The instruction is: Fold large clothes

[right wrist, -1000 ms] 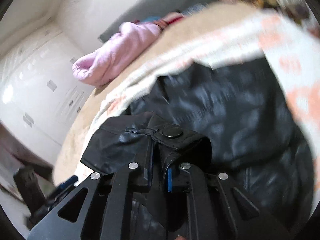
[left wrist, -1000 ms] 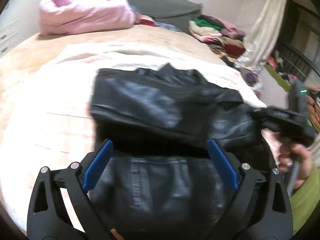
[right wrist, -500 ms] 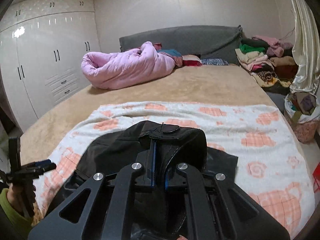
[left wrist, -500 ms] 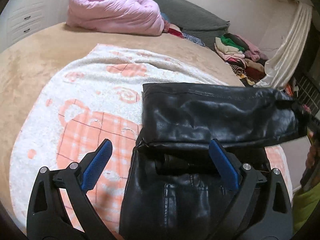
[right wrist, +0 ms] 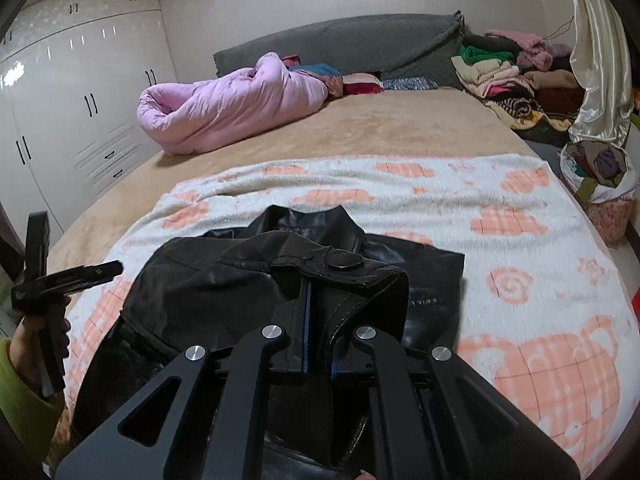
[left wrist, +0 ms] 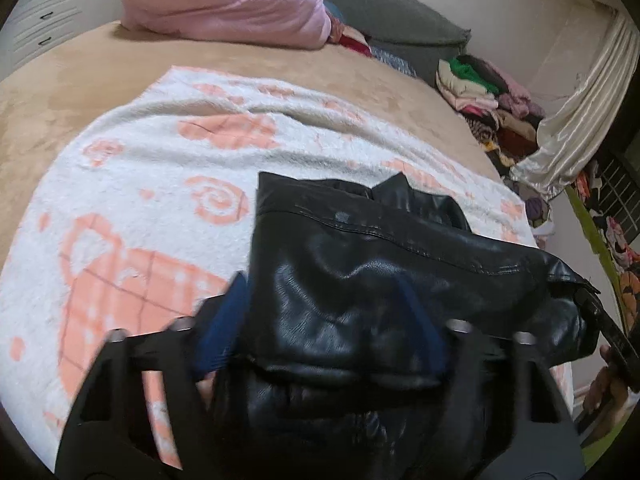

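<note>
A black leather jacket (left wrist: 360, 272) lies on a white and orange towel (left wrist: 132, 184) on the bed. My left gripper (left wrist: 324, 320) is open, its blue pads either side of the jacket's folded bulk, blurred by motion. My right gripper (right wrist: 318, 312) is shut on a jacket cuff with a snap button (right wrist: 344, 260) and holds it lifted over the jacket body (right wrist: 208, 280). The left gripper also shows at the left edge of the right wrist view (right wrist: 116, 268). The right gripper's tip shows at the right edge of the left wrist view (left wrist: 588, 300).
A rolled pink duvet (right wrist: 228, 108) lies at the far side of the bed by a grey headboard (right wrist: 352, 44). Piled clothes (right wrist: 508, 72) sit at the far right. A basket of clothes (right wrist: 600, 184) stands beside the bed. White wardrobes (right wrist: 60, 120) line the left.
The left gripper has moved forward onto the jacket, its pads now straddling the folded part. The right gripper still holds the cuff and has carried the sleeve across the jacket.
</note>
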### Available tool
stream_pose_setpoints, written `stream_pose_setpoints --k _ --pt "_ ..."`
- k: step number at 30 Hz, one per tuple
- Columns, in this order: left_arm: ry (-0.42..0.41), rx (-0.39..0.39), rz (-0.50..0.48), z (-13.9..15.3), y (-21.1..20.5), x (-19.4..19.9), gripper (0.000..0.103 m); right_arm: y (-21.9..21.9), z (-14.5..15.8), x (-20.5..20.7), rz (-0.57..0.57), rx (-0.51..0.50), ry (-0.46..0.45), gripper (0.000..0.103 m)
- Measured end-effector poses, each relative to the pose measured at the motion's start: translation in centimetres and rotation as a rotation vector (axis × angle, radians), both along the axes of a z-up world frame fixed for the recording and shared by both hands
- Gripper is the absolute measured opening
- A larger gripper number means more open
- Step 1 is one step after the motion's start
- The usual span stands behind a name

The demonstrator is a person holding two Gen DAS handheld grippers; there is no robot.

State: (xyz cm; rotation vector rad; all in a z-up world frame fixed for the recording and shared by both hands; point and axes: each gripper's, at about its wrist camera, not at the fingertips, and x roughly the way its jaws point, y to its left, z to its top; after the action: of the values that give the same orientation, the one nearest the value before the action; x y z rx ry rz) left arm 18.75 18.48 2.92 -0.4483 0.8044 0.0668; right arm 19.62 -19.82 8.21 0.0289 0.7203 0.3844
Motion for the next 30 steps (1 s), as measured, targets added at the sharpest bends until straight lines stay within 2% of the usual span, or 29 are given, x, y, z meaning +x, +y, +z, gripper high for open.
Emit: stream_pose_setpoints --k 2,4,9,13,17,21,24,25,27,30 --pt "0.016 -0.012 -0.010 -0.4 -0.2 0.8 0.041 -0.2 -0.3 0.0 -0.002 0.001 0.007 0.006" --pt "0.021 -0.035 -0.023 -0.7 -0.5 1.3 0.036 -0.3 -0.6 0.0 -0.003 0.001 0.013 0.006" --pt "0.045 -0.022 -0.040 -1.3 -1.1 2.5 0.036 -0.6 -1.2 0.2 -0.007 -0.002 0.029 0.007" --pt "0.122 -0.023 -0.054 -3.5 -1.6 3.6 0.036 -0.7 -1.7 0.2 -0.015 0.000 0.038 0.007" --pt "0.154 0.025 -0.073 -4.8 -2.4 3.7 0.036 -0.5 -2.1 0.4 -0.015 -0.020 0.050 0.007" --pt "0.177 0.034 -0.086 -5.7 -2.5 4.1 0.036 -0.5 -2.7 0.8 -0.032 -0.027 0.080 0.010" --pt "0.181 0.038 -0.093 -6.2 -2.4 4.2 0.036 -0.7 -3.3 1.0 -0.055 -0.030 0.100 0.019" --pt "0.176 0.033 -0.094 -6.3 -2.4 4.2 0.036 -0.8 -3.5 0.9 -0.065 -0.034 0.104 0.027" --pt "0.171 0.019 -0.094 -6.5 -2.2 4.1 0.036 -1.4 -4.0 1.0 -0.086 -0.020 0.133 0.030" --pt "0.164 0.016 -0.099 -6.7 -2.1 4.0 0.036 -2.7 -4.3 0.5 -0.154 0.002 0.154 0.045"
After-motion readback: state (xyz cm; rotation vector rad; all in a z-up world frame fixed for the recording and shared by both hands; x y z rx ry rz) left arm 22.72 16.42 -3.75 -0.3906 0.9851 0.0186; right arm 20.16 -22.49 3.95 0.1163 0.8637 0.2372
